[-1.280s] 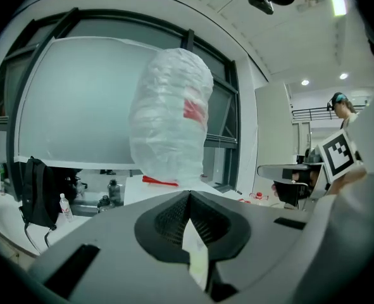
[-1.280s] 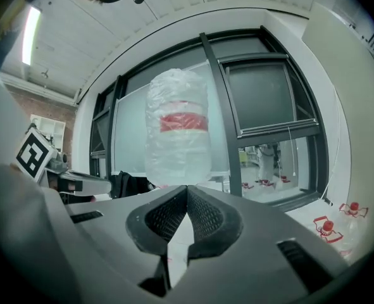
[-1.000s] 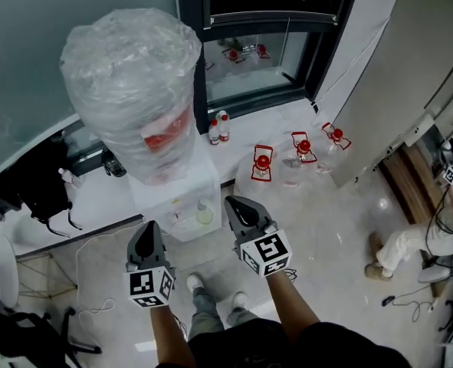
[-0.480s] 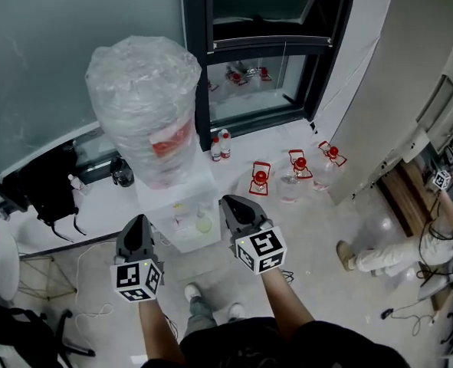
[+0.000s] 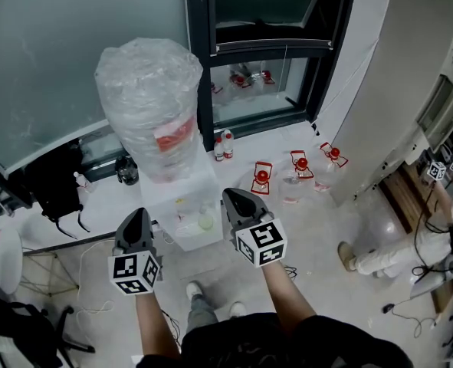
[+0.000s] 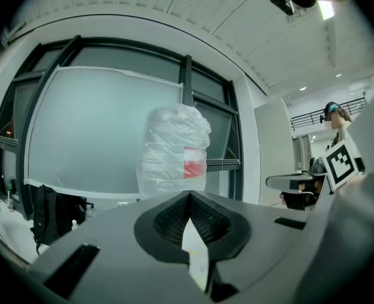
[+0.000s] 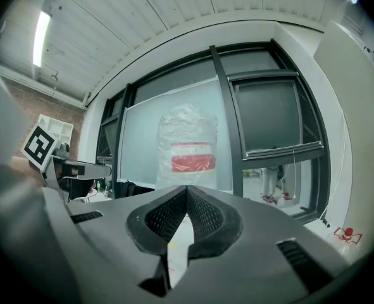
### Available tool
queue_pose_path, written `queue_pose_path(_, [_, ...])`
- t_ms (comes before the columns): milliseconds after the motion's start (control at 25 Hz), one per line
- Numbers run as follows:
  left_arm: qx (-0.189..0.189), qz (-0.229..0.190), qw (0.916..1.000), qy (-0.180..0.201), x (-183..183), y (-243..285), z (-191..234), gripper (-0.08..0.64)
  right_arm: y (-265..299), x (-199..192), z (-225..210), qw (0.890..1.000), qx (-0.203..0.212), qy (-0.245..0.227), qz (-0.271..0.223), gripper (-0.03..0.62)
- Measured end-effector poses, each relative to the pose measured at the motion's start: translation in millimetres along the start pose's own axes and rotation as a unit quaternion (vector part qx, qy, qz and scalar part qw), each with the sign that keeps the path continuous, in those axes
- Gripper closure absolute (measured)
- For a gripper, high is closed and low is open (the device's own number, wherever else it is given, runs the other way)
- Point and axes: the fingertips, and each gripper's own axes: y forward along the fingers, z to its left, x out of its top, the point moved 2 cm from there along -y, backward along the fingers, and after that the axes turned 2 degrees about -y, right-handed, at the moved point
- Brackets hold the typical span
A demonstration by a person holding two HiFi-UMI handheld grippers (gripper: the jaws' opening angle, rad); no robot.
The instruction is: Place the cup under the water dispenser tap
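The water dispenser [image 5: 188, 205] is a white cabinet with a big plastic-wrapped bottle [image 5: 153, 106] on top, and it stands before the window. A small pale green cup [image 5: 205, 221] sits in its tap recess. My left gripper [image 5: 136, 215] hovers shut and empty just left of the cabinet's front. My right gripper [image 5: 234, 196] is shut and empty just right of the cup, apart from it. In the left gripper view the shut gripper [image 6: 188, 196] points level at the wrapped bottle [image 6: 174, 151]. The right gripper [image 7: 187, 189] also faces the bottle [image 7: 188, 147].
Three red-capped jugs [image 5: 260, 176] [image 5: 301, 163] [image 5: 332, 153] and two small bottles [image 5: 223, 146] stand on the floor right of the dispenser. A black bag [image 5: 54, 186] lies to its left. A seated person [image 5: 387, 251] is at the far right. My shoes [image 5: 193, 290] show below.
Both grippers have risen in front of the dispenser and stayed shut. The head view has shifted, so the dispenser now sits farther right in the frame.
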Motion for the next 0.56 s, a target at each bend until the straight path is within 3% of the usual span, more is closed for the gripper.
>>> queue_pose_path(560, [-0.004, -0.005, 0.9999, 0.009, 7.9, -8.6, -7.2, 0.549, -5.4, 6.2, 7.3, 1.000, 0.000, -0.013, 0.008, 0.577])
